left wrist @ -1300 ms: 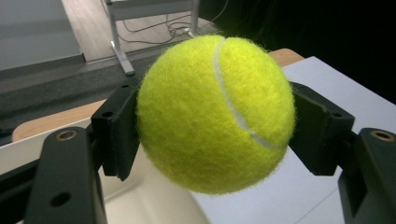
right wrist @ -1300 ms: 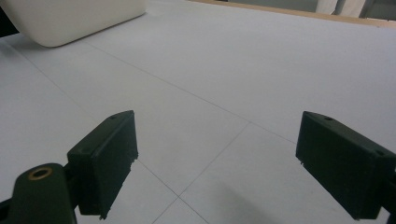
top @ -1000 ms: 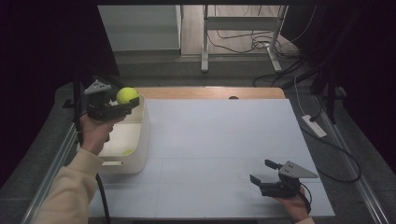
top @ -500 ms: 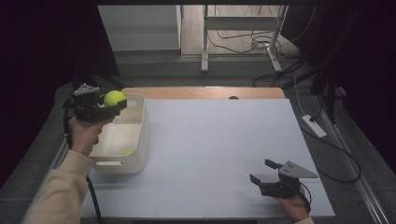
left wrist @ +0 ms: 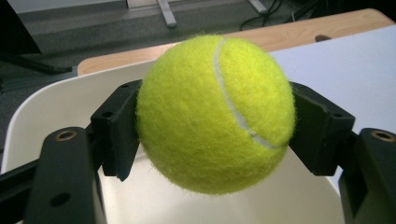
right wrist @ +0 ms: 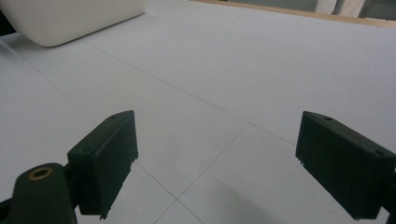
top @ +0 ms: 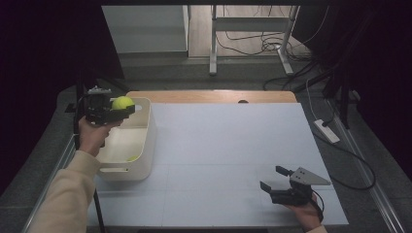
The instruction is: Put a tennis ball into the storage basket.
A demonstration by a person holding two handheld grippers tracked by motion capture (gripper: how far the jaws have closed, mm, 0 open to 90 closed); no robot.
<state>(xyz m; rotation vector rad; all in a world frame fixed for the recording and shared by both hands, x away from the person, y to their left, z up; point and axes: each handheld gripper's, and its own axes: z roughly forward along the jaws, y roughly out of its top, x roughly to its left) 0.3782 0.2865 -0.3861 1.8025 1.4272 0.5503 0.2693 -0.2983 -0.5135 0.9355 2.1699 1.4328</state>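
Left claw (top: 120, 109) holds the tennis ball (top: 123, 102) clamped between both pads; in the left gripper view the ball (left wrist: 215, 112) sits squarely in the grip. Compared with a second ago the claw has shifted left and lower, and the ball now hangs above the far end of the white bin (top: 147, 145) rather than over its inner rim. A second yellow-green ball (top: 132, 158) already lies inside. Judgement: carry is nearly done, release is next. Right claw (top: 275, 178) rests wide and empty, unmoved, low over the bench (top: 223, 145).
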